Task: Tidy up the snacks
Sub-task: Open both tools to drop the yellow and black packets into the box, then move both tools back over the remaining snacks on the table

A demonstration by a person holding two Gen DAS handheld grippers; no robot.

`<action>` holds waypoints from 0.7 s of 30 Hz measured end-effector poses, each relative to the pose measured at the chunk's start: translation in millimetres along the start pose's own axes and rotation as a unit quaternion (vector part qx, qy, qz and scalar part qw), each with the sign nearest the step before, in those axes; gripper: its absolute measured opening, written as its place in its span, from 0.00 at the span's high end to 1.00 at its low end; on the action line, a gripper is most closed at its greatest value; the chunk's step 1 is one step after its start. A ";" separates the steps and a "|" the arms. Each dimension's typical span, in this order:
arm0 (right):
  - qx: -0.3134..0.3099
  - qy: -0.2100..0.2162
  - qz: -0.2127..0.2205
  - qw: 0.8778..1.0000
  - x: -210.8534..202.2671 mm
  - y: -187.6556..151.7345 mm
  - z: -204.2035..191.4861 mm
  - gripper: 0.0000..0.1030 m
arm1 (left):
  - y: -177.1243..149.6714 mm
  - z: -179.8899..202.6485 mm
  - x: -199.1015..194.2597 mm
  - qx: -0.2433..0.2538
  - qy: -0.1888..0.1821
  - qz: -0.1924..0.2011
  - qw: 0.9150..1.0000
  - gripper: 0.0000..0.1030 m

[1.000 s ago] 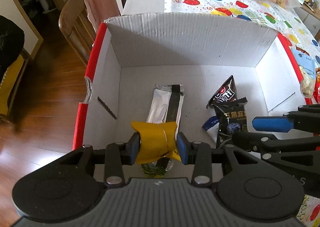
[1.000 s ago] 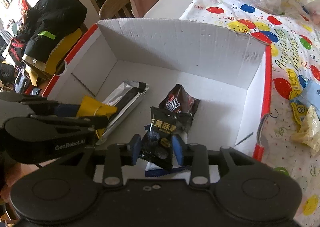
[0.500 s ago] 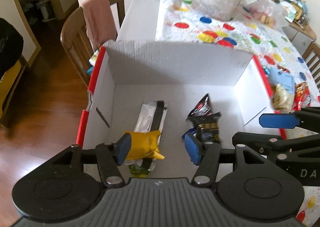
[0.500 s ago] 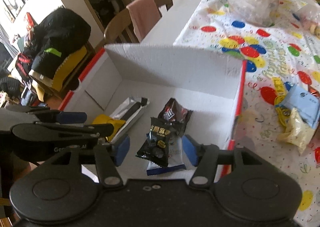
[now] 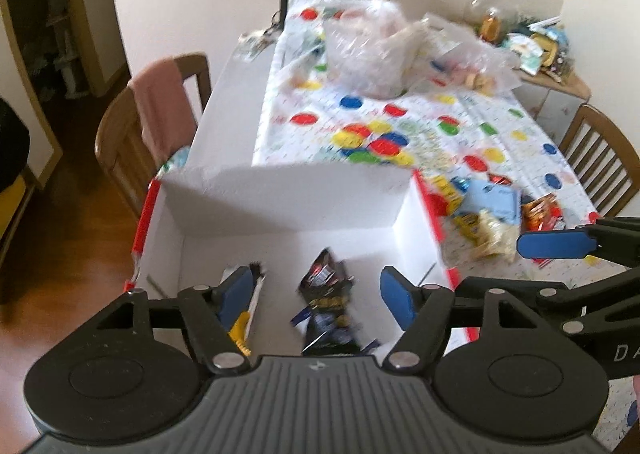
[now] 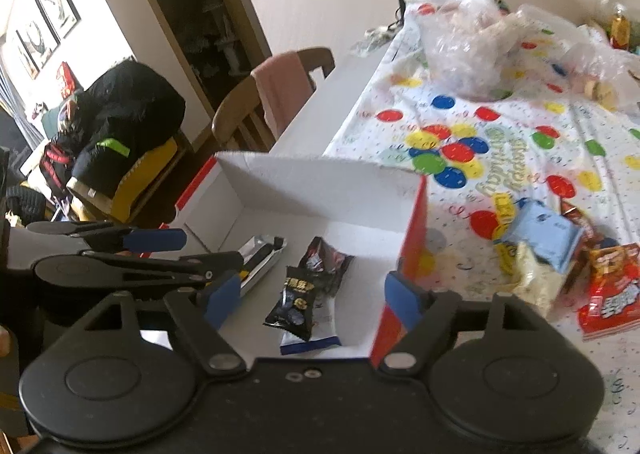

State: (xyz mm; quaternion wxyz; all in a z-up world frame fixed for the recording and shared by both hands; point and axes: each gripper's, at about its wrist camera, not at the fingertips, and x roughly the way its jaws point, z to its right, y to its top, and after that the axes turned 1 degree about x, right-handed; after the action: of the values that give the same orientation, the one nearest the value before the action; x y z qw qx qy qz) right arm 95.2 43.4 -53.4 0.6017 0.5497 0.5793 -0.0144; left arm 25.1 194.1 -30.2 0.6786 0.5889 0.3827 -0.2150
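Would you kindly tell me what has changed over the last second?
The left gripper let go of the yellow packet and the right gripper released the black snack packet; both lie in the white box. Both grippers have lifted back, jaws opening and empty. The box and the silver packet stayed put.

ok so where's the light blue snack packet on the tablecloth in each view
Left wrist view: the light blue packet lies right of centre, on the tablecloth just outside the box's red right wall.
Right wrist view: the same packet lies at the right, beside the red packet.
Shared landmark: the white cardboard box; the packet lies to its right in both views.
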 end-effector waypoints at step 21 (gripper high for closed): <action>0.036 -0.060 0.057 0.996 -90.4 -30.8 140.1 0.01 | 8.4 151.3 31.5 0.040 -0.055 0.012 0.998 0.21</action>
State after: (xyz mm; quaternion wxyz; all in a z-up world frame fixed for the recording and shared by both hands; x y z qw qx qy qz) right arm 140.7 -119.8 -47.4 0.6150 0.6012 0.5091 -0.0341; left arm 90.9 55.0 -47.2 0.6769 0.6077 0.3289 -0.2535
